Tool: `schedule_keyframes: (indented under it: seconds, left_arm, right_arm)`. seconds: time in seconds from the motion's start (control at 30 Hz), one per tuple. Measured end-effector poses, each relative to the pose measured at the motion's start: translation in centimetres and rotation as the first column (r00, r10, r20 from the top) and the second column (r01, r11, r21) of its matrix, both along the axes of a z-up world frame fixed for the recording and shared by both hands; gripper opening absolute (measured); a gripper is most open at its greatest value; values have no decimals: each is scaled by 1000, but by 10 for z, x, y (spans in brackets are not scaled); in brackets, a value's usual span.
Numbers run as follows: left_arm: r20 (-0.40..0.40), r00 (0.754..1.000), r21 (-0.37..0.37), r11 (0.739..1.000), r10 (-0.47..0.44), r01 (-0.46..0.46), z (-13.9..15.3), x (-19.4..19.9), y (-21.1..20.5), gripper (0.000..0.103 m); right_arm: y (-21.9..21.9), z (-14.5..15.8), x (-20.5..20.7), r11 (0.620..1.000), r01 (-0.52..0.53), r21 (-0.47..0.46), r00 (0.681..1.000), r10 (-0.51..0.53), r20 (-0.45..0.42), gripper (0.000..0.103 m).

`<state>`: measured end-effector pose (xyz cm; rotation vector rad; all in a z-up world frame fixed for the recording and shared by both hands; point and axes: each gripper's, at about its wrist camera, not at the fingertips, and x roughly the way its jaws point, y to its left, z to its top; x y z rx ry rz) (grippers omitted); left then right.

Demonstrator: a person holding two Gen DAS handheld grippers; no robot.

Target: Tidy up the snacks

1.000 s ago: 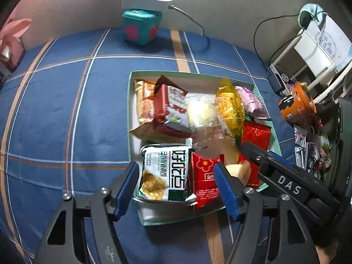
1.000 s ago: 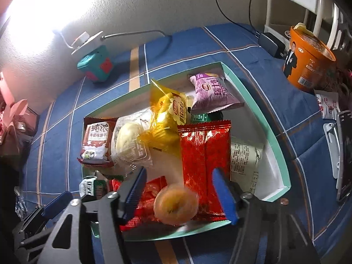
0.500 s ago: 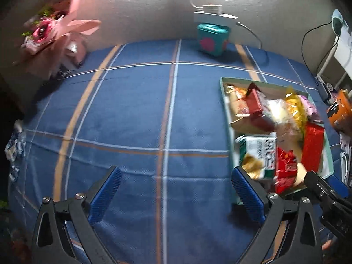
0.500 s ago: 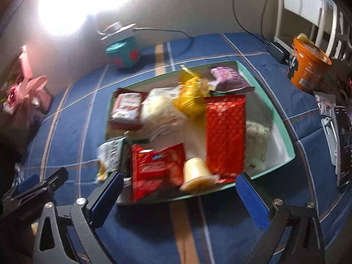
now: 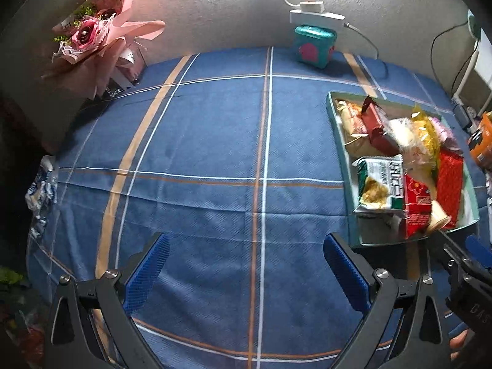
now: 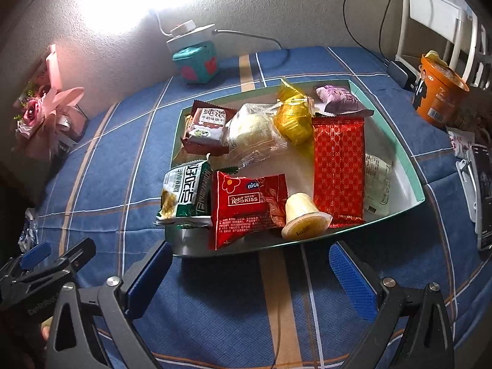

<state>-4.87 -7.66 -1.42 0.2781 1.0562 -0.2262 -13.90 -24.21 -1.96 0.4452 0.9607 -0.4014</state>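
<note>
A teal-rimmed tray (image 6: 399, 141) holds several snack packs: a green and white pack (image 6: 184, 193), a red Kiss pack (image 6: 243, 206), a yellow jelly cup (image 6: 303, 215), a long red pack (image 6: 338, 166), a clear bun pack (image 6: 255, 132), a yellow pack (image 6: 292, 113), a brown pack (image 6: 206, 126) and a purple pack (image 6: 341, 100). My right gripper (image 6: 250, 276) is open and empty, just in front of the tray. My left gripper (image 5: 246, 272) is open and empty over bare cloth, left of the tray (image 5: 338, 135).
A blue plaid cloth (image 5: 215, 153) covers the table. A teal box (image 5: 313, 46) and a white power strip (image 5: 313, 12) stand at the back wall. A pink bouquet (image 5: 95, 43) is back left. An orange cup (image 6: 439, 92) stands right of the tray.
Both grippers have pulled back from the tray and opened wide. My left gripper swung left over bare cloth. The jelly cup now lies in the tray's front edge.
</note>
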Motion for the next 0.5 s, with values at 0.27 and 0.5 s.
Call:
schedule_keyframes:
  seconds: [0.27,0.5]
  left_arm:
    - [-11,1000,17,1000,-11,11,-1,2,-4,100]
    - [-21,1000,22,1000,-8,8,-2,4,-4,100]
  right_arm:
    - [-2,-1,3,1000,-1,-11,1000,1,-7,103]
    - [-1,-2,6,1000,-11,-20,1000,10,-11,103]
